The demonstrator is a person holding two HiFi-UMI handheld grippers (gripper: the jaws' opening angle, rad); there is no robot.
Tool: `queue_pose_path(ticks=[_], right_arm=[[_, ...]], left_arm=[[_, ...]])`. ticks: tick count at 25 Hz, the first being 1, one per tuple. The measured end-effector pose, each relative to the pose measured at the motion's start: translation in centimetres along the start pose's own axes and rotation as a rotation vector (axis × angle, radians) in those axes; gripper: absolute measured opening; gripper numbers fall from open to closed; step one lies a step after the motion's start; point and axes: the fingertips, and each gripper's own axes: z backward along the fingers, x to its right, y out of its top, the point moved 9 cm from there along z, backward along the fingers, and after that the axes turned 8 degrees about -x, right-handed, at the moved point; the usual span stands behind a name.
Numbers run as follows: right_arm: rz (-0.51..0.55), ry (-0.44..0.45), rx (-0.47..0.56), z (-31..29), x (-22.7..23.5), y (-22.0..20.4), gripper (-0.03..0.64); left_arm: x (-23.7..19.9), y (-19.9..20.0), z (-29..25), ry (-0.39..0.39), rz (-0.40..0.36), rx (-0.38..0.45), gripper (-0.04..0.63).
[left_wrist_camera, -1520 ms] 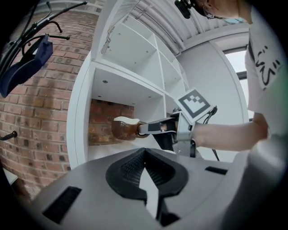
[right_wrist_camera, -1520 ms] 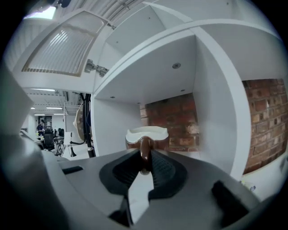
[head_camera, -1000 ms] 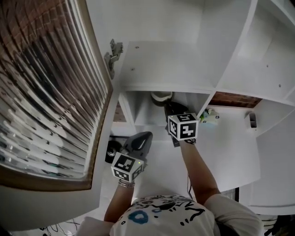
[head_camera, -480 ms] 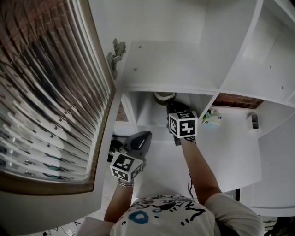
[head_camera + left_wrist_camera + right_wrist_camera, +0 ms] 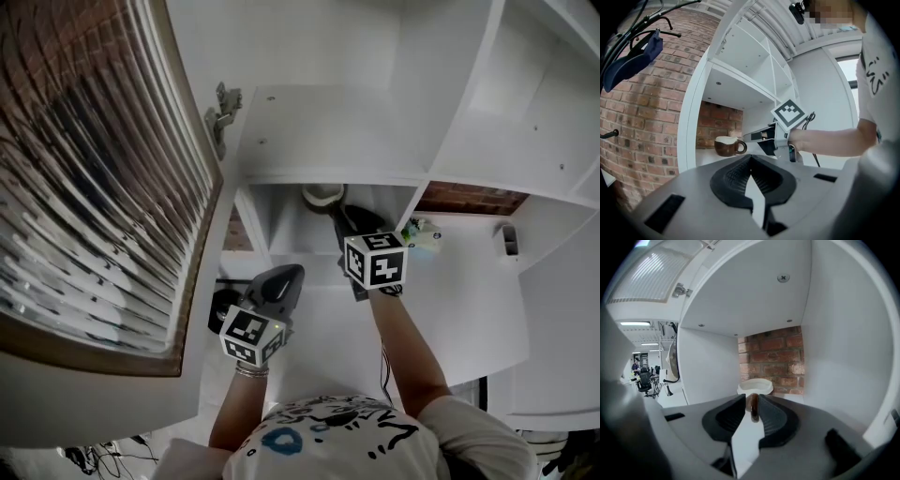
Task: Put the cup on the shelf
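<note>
Most of the brown, cream-rimmed cup (image 5: 323,195) hides under the white shelf board (image 5: 337,131) in the head view — it is inside the compartment, before the brick wall (image 5: 773,362). The right gripper (image 5: 751,404) pinches its handle, unchanged from a second ago; the left gripper (image 5: 749,164) — pressed together, empty — hangs back

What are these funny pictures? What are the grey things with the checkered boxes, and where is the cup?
A person stands at a white shelf, holding a pinching tool, called a gripper, in each hand. One picture comes from a camera on the person's head, looking down. The other two come from cameras riding on the tools. The right gripper pinches the brown cup by its handle, inside the shelf. The left gripper is shut, holds nothing and hangs outside the shelf. The patterned boxes are parts of the tools.
</note>
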Motion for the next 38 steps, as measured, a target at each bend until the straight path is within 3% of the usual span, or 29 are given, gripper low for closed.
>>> queue_pose_path(ticks=[8,22,27,38], right_arm=[[0.002,0.108,0.052,3.9,-1.3,-1.8,0.077],[0.077,0.374,0.095,9.7,-4.9,-6.2,0.048],[0.163,0.389,0.079,11.9,-6.1,-7.0,0.041],[0.161,0.384,0.101,15.5,-6.2,-8.6,0.028]], left_arm=[[1.3,0.9,-0.2,-0.045,-0.048,0.005,0.015],[4.7,-0.7,0.5,-0.136,-0.009,-0.011,0.015],[6.0,-1.1,1.4,-0.158,-0.006,-0.022,0.015],[8.4,-0.1,3.3,-0.216,-0.052,0.002,0.015]])
